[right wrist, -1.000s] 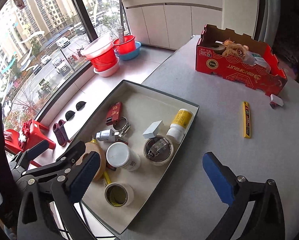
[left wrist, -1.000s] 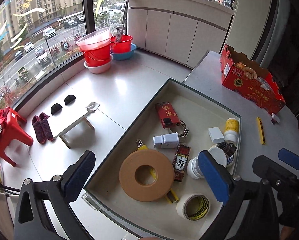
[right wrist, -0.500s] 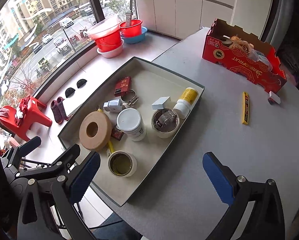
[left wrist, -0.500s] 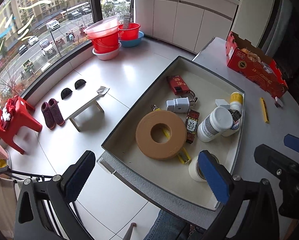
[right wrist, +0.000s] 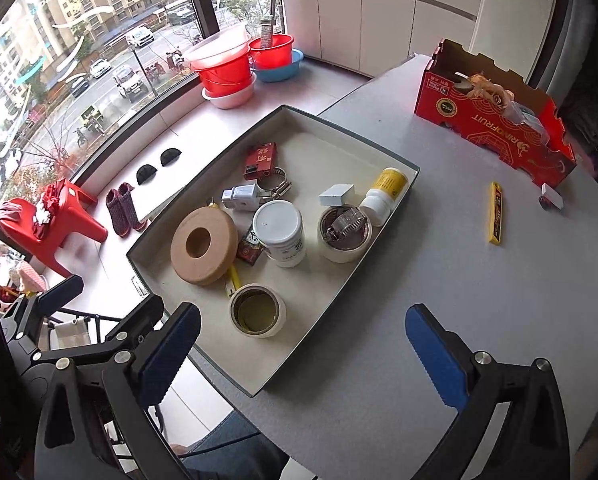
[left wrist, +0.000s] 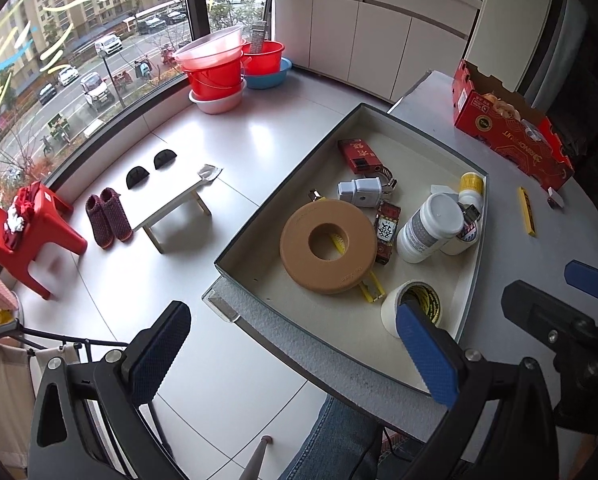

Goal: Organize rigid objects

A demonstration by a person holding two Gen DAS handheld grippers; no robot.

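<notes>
left hand-held gripper (left wrist: 295, 354): wide open, empty | right hand-held gripper (right wrist: 303, 350): wide open, empty | tape roll (right wrist: 257, 310): in tray (right wrist: 383, 152) on table (right wrist: 439, 264), just ahead of both | likely light, stiff, smooth; pinch across its wall | yellow knife (right wrist: 496, 213): ahead-right

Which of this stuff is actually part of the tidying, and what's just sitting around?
Job: tray, tan tape roll, white bottle, plug adapter, yellow utility knife.
Lying about: red fruit box, red buckets, red stool.
</notes>
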